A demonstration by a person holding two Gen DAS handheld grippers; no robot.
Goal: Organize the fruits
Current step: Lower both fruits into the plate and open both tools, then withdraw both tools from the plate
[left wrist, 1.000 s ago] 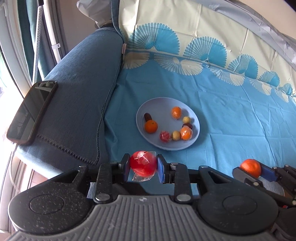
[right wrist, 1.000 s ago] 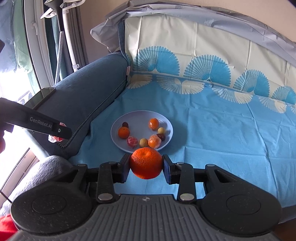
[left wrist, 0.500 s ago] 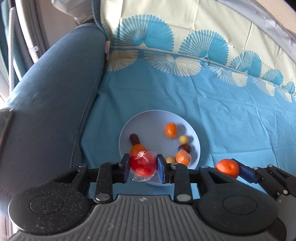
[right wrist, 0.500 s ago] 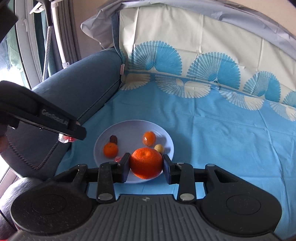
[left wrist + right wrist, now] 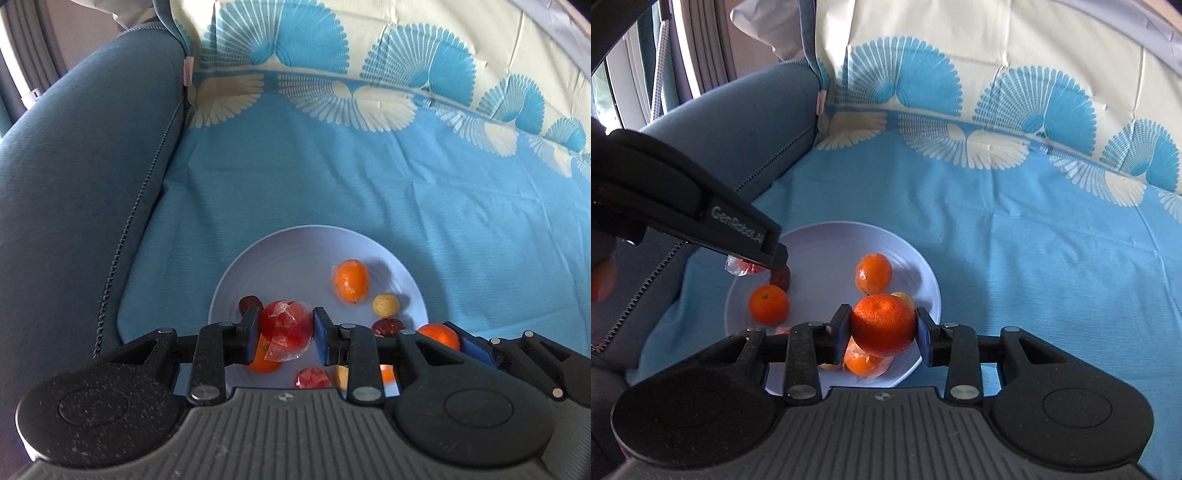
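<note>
My left gripper is shut on a red fruit wrapped in clear plastic, held over the near left part of a pale blue plate. My right gripper is shut on a large mandarin, held over the plate's near right part. The plate holds several small fruits: a wrapped orange one, a yellowish ball, dark red ones, a mandarin. The mandarin-holding right gripper also shows in the left wrist view.
The plate sits on a blue cloth with a fan pattern over a sofa seat. A dark blue sofa arm rises at the left. The patterned backrest stands behind. The left gripper's body crosses the right wrist view.
Both grippers have moved forward and down over the plate, each still holding its fruit. The plate now lies right under the fingertips.
</note>
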